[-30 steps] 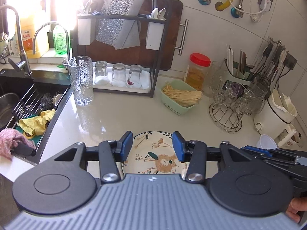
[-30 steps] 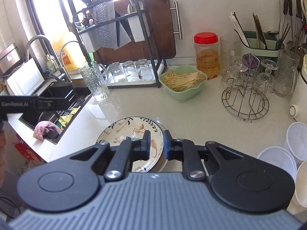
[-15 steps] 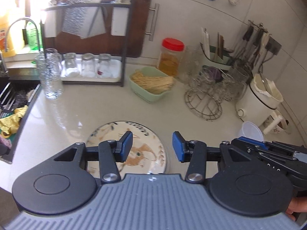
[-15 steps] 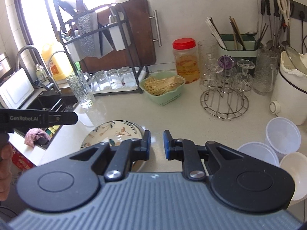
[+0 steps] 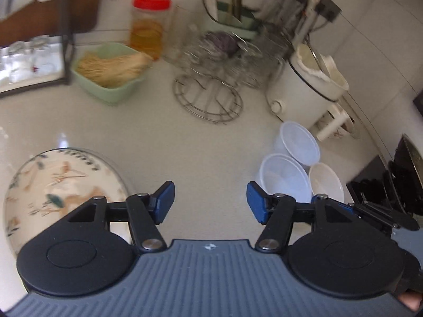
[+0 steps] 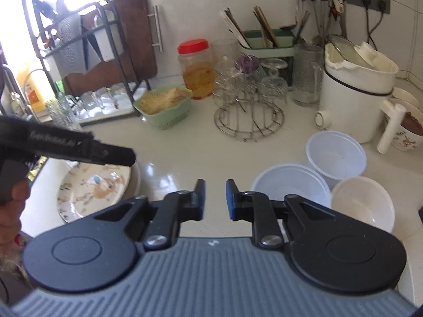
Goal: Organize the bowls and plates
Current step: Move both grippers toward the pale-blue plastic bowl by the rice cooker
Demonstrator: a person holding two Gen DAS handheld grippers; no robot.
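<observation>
Three plastic bowls (image 6: 290, 185), one floral plate (image 6: 92, 187), one red-lidded jar (image 6: 195, 71), one green basket (image 6: 165, 111)

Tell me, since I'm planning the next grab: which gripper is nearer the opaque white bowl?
Right. The right gripper opens just left of the white bowl; the left gripper opens farther left, toward the floral plate.

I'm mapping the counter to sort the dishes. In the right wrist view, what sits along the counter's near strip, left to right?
Floral plate → right gripper, jaws opening with nothing between them → clear plastic bowl → white bowl.
</observation>
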